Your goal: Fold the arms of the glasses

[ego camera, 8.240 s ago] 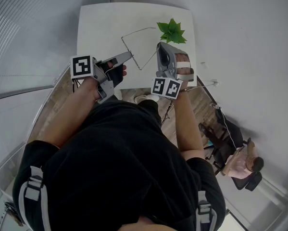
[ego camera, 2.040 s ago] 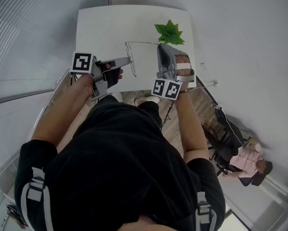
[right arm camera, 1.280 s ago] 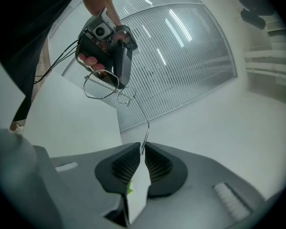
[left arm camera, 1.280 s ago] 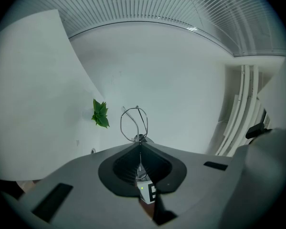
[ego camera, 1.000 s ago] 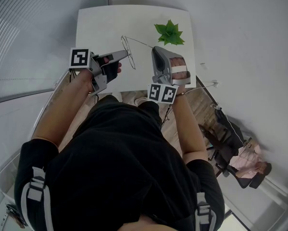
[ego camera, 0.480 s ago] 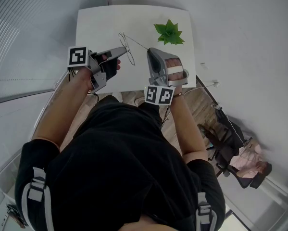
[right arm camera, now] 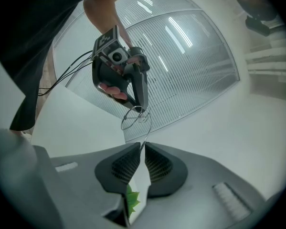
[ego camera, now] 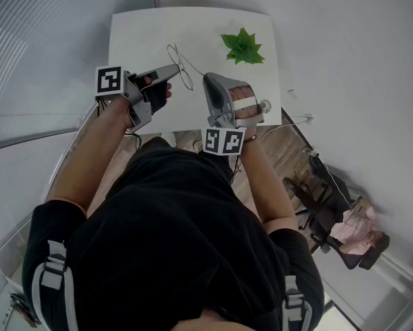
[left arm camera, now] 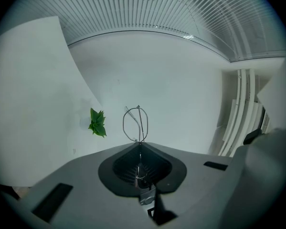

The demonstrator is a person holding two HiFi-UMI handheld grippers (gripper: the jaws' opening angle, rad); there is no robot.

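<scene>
The left gripper (ego camera: pixel 174 68) is squeezing the front of the wire glasses (ego camera: pixel 180 65), and from the head view it is holding them up over the white table (ego camera: pixel 134 33), near the little green plant (ego camera: pixel 244 47). The right gripper (ego camera: pixel 207 80) is sitting on the other side with its tips at one thin arm. I think one tool is holding the frame steady so the other can swing that arm in. The left gripper view is showing its jaws pressed together on the wire, with a round lens ring sticking out past them; the right gripper is not showing there. The right gripper view is showing its jaws nearly touching, pinching the thin arm, with the left tool across from it.
</scene>
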